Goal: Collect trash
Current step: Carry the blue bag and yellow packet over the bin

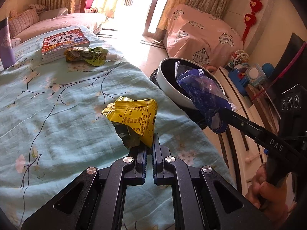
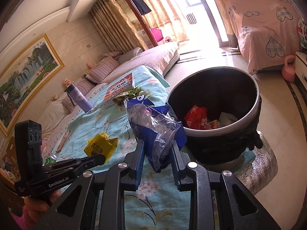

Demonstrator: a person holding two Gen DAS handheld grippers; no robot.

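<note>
My left gripper (image 1: 149, 140) is shut on a crumpled yellow snack wrapper (image 1: 132, 115) and holds it just above the blue flowered cloth. It also shows in the right wrist view (image 2: 101, 145). My right gripper (image 2: 157, 143) is shut on a blue and clear plastic bag (image 2: 153, 126) near the rim of the trash bin (image 2: 239, 136). The left wrist view shows this bag (image 1: 203, 94) hanging in front of the bin (image 1: 168, 84). The bin holds a red packet (image 2: 195, 117) and other litter. A green-yellow wrapper (image 1: 86, 55) lies by a book.
A red picture book (image 1: 63, 42) and a purple flask (image 2: 79, 99) sit on the cloth-covered table (image 1: 57, 95). A sofa with cushions (image 2: 134, 61) lies behind. A pink heart-print cover (image 1: 199, 36) and toys (image 1: 249, 72) stand beyond the bin.
</note>
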